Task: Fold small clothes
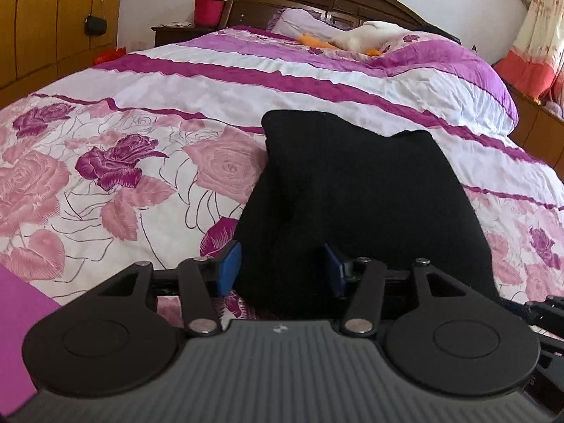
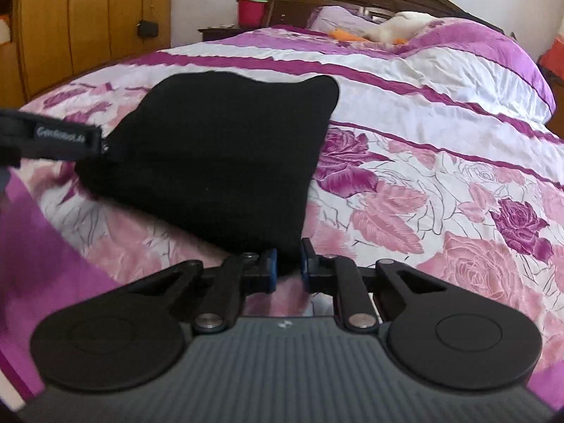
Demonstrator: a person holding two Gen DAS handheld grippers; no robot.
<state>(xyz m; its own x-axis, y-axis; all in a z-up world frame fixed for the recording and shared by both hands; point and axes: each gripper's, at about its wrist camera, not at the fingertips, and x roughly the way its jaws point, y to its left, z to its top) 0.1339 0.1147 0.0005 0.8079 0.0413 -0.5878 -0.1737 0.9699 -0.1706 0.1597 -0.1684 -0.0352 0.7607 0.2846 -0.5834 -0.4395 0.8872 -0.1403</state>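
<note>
A black garment [image 2: 225, 148] lay on the bed [image 2: 440, 112], towards its foot edge and well away from the headboard, spread over the rose-printed quilt. Each near corner sat in a pair of tongs, probably so the near edge could be lifted and carried over in one even fold. The right tongs [image 2: 288, 264] were closed to a narrow gap, pinching the garment's near right corner between the blue pads. The left tongs [image 1: 282, 268] stood about half open, with a bunched thickness of cloth filling the space between their pads. Whether they truly clamped it or merely straddled it I could not tell. Judging by the flat, unfolded cloth, the fold itself was not yet made.
</note>
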